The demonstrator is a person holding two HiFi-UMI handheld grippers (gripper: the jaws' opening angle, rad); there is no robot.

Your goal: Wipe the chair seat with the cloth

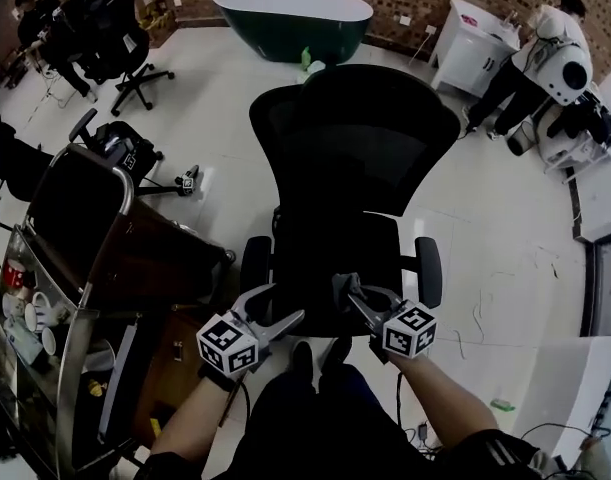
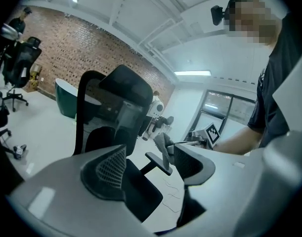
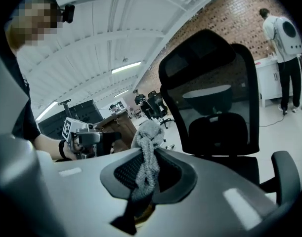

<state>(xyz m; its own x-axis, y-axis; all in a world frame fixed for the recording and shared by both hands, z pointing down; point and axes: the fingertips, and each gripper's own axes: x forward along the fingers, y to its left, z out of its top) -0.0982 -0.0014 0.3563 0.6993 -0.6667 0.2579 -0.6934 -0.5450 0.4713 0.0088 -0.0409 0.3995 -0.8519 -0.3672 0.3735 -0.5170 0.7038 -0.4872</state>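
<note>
Black mesh-back office chair [image 1: 355, 138], backrest on far side, crumpled grey cloth [image 3: 145, 154] lengthwise along right gripper [image 1: 351, 290] jaws, clamped tight, over seat front, left gripper [image 1: 285, 304] jaws wide apart, empty

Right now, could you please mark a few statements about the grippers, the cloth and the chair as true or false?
The right gripper is shut on the cloth. True.
The left gripper holds a second cloth. False: its jaws stand apart, with nothing between them.
The cloth lies spread flat on the chair seat. False: it is bunched in the right gripper's jaws.
A dark green bathtub stands beyond the chair. True.
</note>
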